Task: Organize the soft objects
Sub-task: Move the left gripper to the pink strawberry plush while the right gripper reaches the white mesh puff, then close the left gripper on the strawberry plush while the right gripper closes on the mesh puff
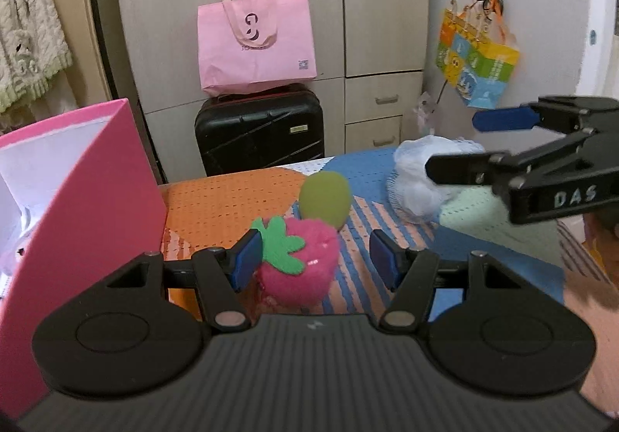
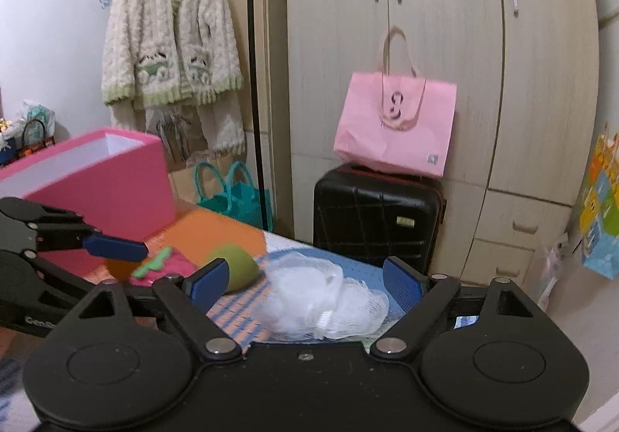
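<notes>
The fuzzy pink strawberry plush with a green felt leaf lies on the orange, blue and striped perforated mat, directly ahead of the left gripper and partly between its blue pads, closer to the left pad than to the right; whether that pad touches it cannot be told. The left gripper's jaws stand wide and hold nothing. The plush is roundish with no marked long axis, its leaf turned up and to the left. Just beyond it, touching or nearly so, sits the olive-green egg-shaped sponge, and farther right lies the white mesh bath pouf, which lies between the wide-spread pads of the right gripper, also empty. So the left gripper is nearer the strawberry, the right nearer the pouf. The tall pink open-topped box with a white lining stands close on the left, its wall just beside the left gripper, probably the place for the soft things. The mat's far edge lies beyond the sponge; open mat remains on the near right.
</notes>
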Tool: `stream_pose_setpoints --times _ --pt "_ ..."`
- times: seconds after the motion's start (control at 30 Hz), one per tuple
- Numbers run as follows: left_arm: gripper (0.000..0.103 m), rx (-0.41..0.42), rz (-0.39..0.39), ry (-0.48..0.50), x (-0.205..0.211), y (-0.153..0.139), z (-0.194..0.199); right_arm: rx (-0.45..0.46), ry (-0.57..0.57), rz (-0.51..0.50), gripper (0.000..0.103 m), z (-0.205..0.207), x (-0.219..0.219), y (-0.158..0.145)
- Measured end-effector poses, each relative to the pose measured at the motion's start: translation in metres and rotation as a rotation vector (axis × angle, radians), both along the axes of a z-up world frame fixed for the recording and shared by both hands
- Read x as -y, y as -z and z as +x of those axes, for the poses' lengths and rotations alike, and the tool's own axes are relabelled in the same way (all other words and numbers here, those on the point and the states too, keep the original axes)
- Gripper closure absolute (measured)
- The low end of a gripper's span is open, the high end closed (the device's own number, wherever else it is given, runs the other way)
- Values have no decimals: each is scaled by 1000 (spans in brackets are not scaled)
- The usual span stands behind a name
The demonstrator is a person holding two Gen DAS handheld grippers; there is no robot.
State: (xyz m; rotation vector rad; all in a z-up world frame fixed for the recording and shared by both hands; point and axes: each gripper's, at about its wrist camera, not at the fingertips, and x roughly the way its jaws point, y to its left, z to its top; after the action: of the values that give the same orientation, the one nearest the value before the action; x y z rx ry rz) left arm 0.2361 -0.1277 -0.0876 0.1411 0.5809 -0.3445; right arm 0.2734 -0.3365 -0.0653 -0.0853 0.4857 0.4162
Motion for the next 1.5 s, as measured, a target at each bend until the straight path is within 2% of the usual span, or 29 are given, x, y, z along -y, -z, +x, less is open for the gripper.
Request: stream_pose_setpoints --times 0.13,0.27,0.37,0.47,0.5,0.6,0.67,0.73,0.83,1.2,1.5 --pt "43 32 74 -14 7 7 5 -33 -2 -17 12 15 -1 13" --pt "43 36 109 -22 10 14 8 -85 -2 -3 10 28 1 25" --pt "50 32 140 -33 13 18 10 -152 1 24 10 35 3 32" --pt "54 15 137 -18 13 20 12 -167 8 41 11 35 5 35" --pt "54 16 139 -17 13 20 12 -165 5 43 15 34 5 35" --pt "58 17 144 -17 11 19 9 -168 3 39 38 32 5 36" --pt "59 18 146 -17 11 19 9 -166 1 30 47 28 4 37" --pt "60 18 142 -14 11 19 8 -150 1 16 53 22 3 37" --pt "60 19 131 -11 10 18 5 -126 3 -10 56 11 1 34" --pt "60 53 56 3 -7 -3 -23 -80 18 -51 56 -36 -4 21" --pt "60 21 -28 34 -21 -11 -54 -48 27 -54 56 -81 -13 7"
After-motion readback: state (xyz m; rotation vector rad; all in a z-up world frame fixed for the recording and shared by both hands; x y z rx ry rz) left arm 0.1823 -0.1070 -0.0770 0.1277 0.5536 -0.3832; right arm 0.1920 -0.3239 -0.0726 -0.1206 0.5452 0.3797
